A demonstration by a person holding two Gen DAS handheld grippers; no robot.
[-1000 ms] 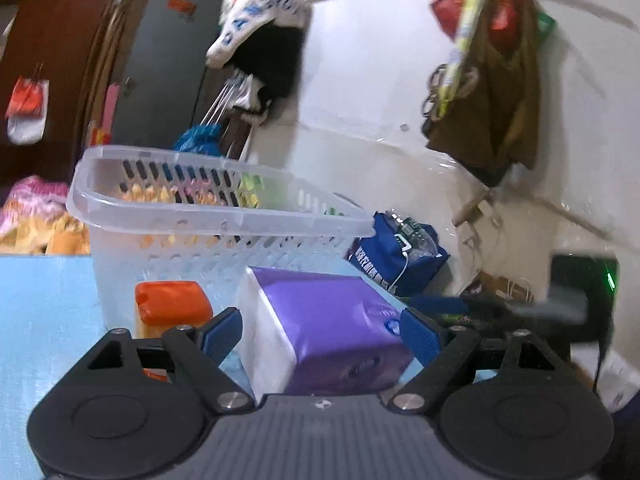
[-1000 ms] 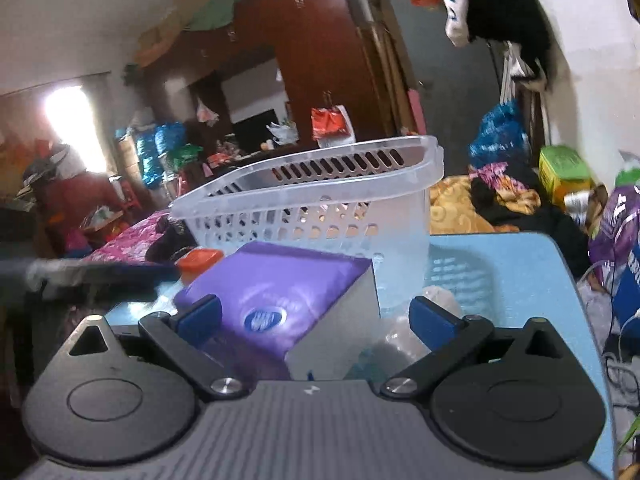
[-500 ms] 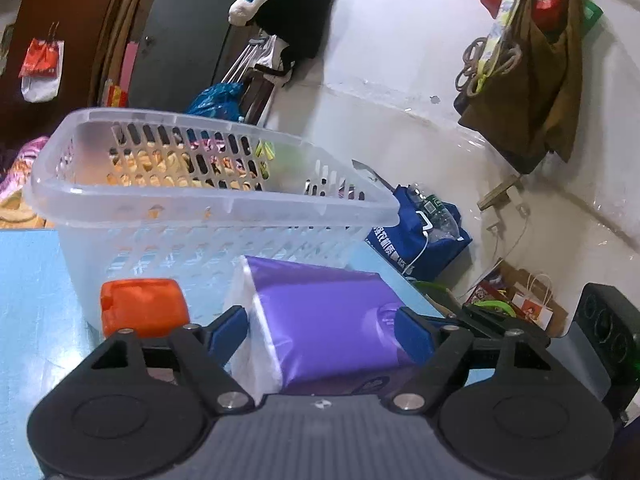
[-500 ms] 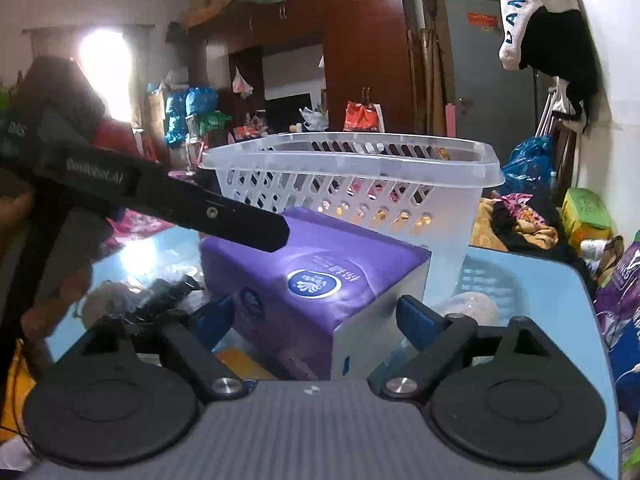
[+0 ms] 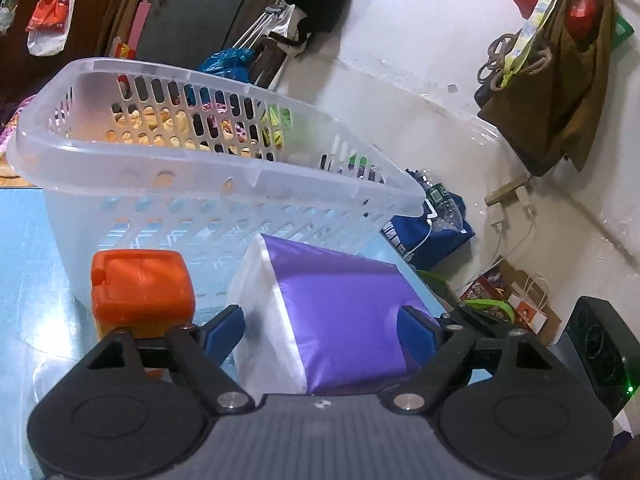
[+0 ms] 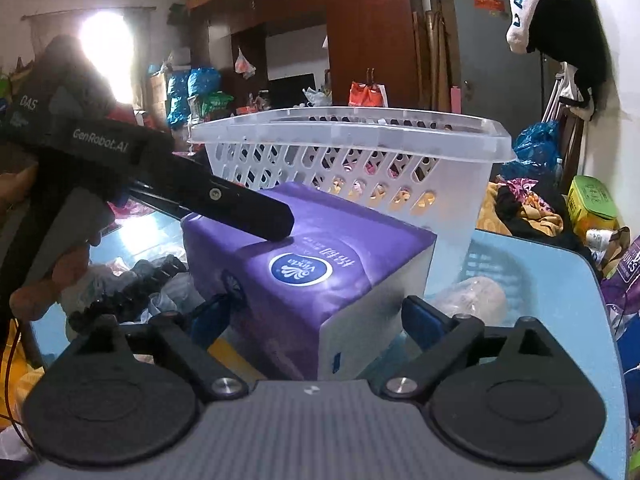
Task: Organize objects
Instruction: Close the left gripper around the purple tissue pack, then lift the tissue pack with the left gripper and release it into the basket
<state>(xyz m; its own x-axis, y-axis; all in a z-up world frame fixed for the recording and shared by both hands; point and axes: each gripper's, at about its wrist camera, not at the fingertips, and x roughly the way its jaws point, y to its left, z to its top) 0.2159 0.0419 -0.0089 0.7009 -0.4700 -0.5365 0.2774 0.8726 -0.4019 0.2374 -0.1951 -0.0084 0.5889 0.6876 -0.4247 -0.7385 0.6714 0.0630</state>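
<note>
- We see the left gripper (image 5: 322,326) straddling the purple tissue pack (image 5: 340,312): blue pads flank it at 9 and 3 o'clock, jaws wide and opening. Whether the right pad touches the wrap we cannot tell, and the left pad shows a sliver of gap.
- Orange-capped container (image 5: 140,284) stands at 9 o'clock of the pack, just beside it, outside the left finger.
- Clear slotted basket (image 5: 120,160) sits at 12 o'clock behind both, on the light blue table (image 5: 28,264). Nothing is visible in it from here.
- In the right wrist view, a hand (image 6: 48,276) at 9 o'clock holds the left gripper, whose black finger (image 6: 244,210) lies across the pack's (image 6: 312,248) top left edge.
- The right gripper (image 6: 312,318) faces the pack's near corner, its jaws wide and opening. The pack sits between the pads, and we see a clear gap on the right side, so it has no hold.
- The basket (image 6: 460,188) is at 12 o'clock of the pack, touching or just behind it.
- A crumpled clear plastic bottle (image 6: 472,292) lies at 3 o'clock of the pack, just past the right finger and in front of the basket.
- The table (image 6: 560,280) runs out to 3 o'clock, with a cluttered floor past its edge.
</note>
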